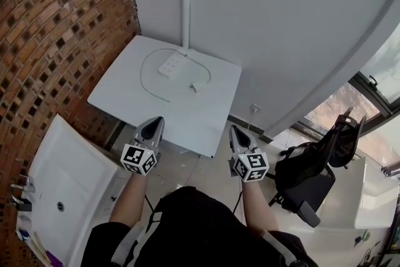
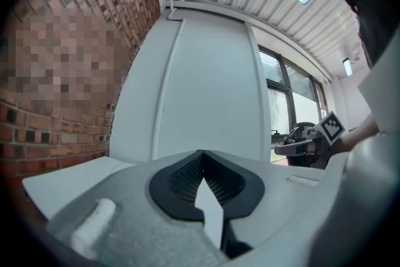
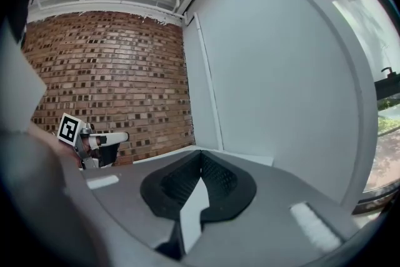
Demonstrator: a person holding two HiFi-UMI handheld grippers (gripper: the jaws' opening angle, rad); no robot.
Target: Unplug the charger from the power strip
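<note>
Both sets of jaws are closed on nothing, and the left gripper (image 1: 155, 123) and right gripper (image 1: 236, 132) hang at the near edge of the table (image 1: 119, 94). A small white block, likely the charger (image 1: 198, 85), lies at 1 o'clock from the left jaws and 11 o'clock from the right, about equally near both. Its axis is too small to tell. Beyond it at 11 o'clock, and apart from it, the strip (image 1: 170, 64) runs from 7 to 1 o'clock.

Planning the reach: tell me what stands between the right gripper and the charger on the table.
Nothing visible: only bare white table lies between the right gripper and the charger.
</note>
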